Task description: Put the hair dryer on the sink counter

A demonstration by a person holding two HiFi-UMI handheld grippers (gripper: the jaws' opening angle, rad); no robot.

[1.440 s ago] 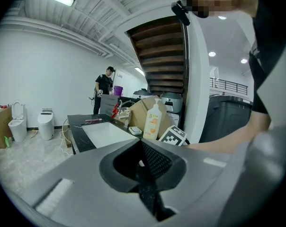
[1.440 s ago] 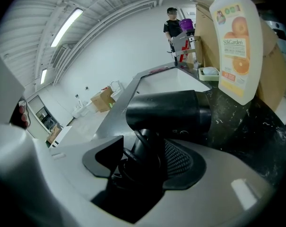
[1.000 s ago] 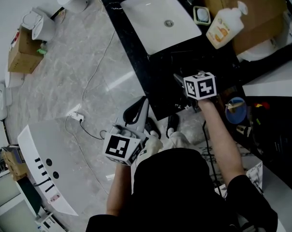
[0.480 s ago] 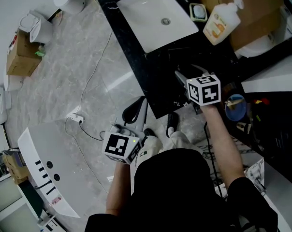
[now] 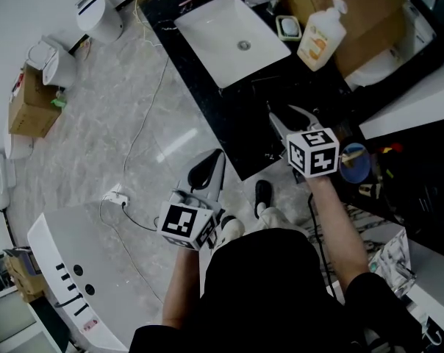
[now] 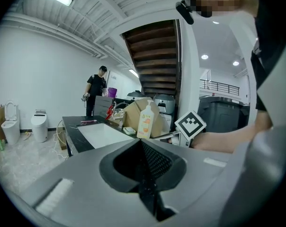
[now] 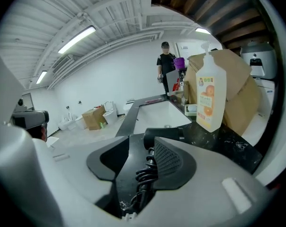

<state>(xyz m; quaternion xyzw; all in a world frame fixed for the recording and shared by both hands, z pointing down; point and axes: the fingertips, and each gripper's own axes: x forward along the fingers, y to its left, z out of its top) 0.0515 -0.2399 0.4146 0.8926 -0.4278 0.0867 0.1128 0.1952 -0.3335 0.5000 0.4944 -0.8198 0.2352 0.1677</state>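
Note:
The black hair dryer (image 7: 164, 137) lies on the black sink counter (image 5: 207, 87), its barrel pointing toward the white basin (image 5: 229, 39). It is hard to make out in the head view. Its coiled cord (image 7: 145, 174) runs back between the jaws of my right gripper (image 7: 138, 160). Those jaws are closing; the cord rests against the right pad (image 7: 174, 162) and the left pad stands clear of it. In the head view the right gripper (image 5: 289, 120) hovers over the counter's near end. My left gripper (image 5: 207, 171) hangs over the floor, shut and empty.
A soap bottle (image 5: 321, 31) and a soap dish (image 5: 288, 26) stand right of the basin, before a cardboard box (image 5: 369, 13). A blue cup (image 5: 354, 164) sits near my right wrist. A toilet (image 5: 101, 13) stands far left. A person (image 7: 166, 65) stands beyond the counter.
My right gripper has drawn back a little from the basin toward the counter's near end, and its jaws look narrower. The left gripper has stayed by the floor.

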